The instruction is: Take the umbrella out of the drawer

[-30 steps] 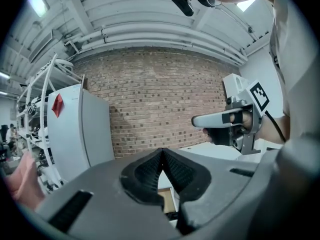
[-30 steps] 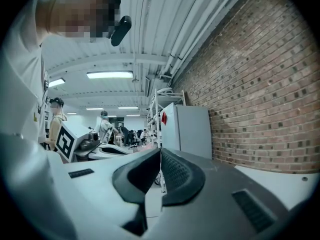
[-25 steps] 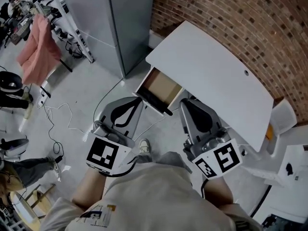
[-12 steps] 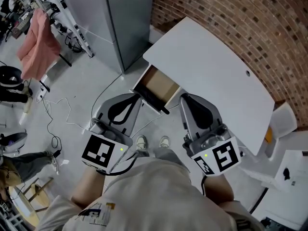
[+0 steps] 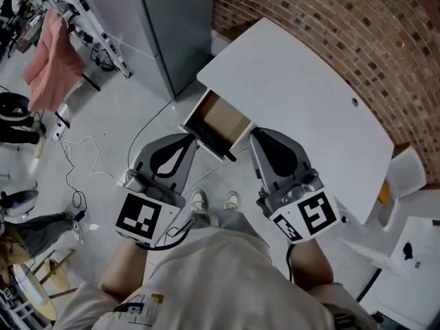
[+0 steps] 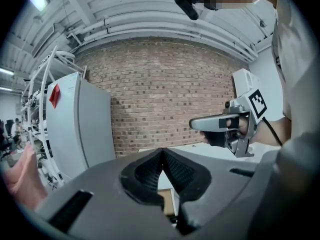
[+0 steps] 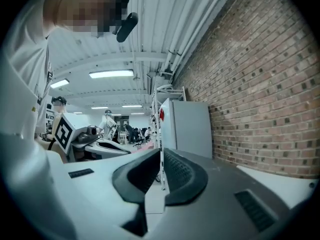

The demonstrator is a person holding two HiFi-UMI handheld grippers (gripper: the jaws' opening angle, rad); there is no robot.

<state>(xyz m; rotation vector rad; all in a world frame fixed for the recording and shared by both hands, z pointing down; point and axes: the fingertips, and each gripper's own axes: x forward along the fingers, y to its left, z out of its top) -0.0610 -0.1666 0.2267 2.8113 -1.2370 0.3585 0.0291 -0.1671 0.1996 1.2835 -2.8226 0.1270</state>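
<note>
The white desk has its drawer pulled open, brown inside. A dark long thing, seemingly the folded umbrella, lies along the drawer's front edge. My left gripper hovers just left of the drawer front, jaws shut and empty. My right gripper is just right of it, also shut and empty. In the left gripper view the closed jaws point at the desk, with the right gripper alongside. The right gripper view shows its closed jaws and the left gripper.
A grey cabinet stands left of the desk against the brick wall. Cables trail on the floor, and a pink garment hangs at far left. White furniture crowds the right. The person's shoes are below the drawer.
Both grippers have moved forward a little toward the open drawer, still shut. The person has stepped nearer: a second shoe has come into view.
</note>
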